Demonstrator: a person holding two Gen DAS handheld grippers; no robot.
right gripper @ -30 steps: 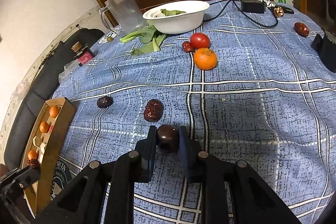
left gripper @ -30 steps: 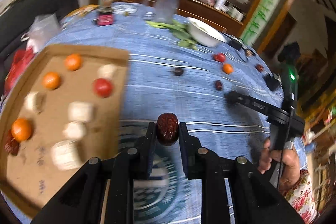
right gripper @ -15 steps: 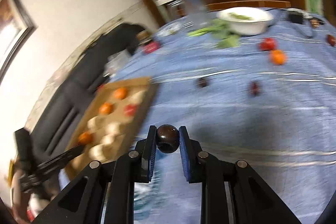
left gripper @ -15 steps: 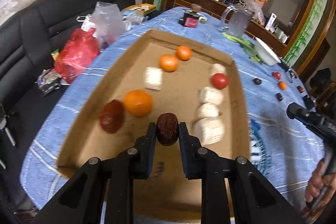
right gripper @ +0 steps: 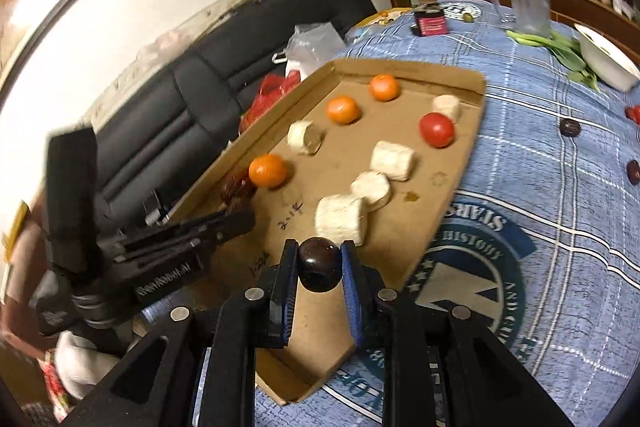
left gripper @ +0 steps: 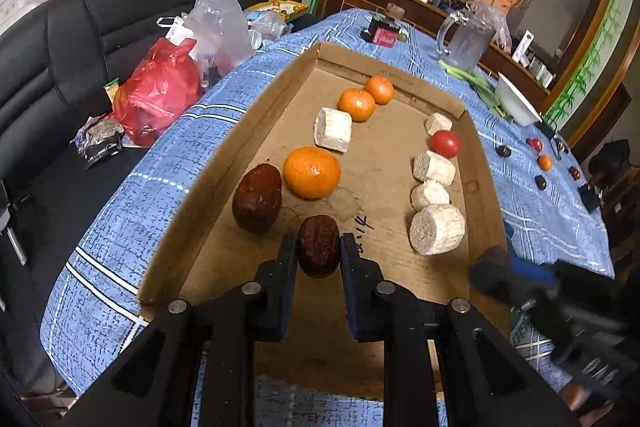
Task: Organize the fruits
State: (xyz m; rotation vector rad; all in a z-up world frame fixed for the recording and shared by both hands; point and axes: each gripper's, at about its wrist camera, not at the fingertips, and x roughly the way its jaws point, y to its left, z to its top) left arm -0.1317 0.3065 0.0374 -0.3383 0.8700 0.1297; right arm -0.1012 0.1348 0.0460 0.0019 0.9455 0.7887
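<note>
My left gripper (left gripper: 319,253) is shut on a wrinkled red date (left gripper: 319,245), low over the near end of the cardboard tray (left gripper: 224,171), beside another red date (left gripper: 257,197). The tray holds three oranges (left gripper: 312,172), a tomato (left gripper: 445,143) and several pale cut chunks (left gripper: 437,229). My right gripper (right gripper: 319,265) is shut on a dark round fruit (right gripper: 319,263), above the tray's near edge (right gripper: 460,163); it shows blurred in the left wrist view (left gripper: 504,277). The left gripper also shows in the right wrist view (right gripper: 236,219).
Loose fruits (left gripper: 544,162) lie on the blue tablecloth (right gripper: 540,187) to the right. A white bowl (right gripper: 608,61) with greens, a glass pitcher (left gripper: 466,41) and a small jar (left gripper: 384,33) stand further back. A black sofa with plastic bags (left gripper: 160,91) is left of the table.
Both grippers swung left from the open tablecloth to the tray, each still holding its fruit. The left one came closer and lower into the tray; the right one reached the tray's near edge.
</note>
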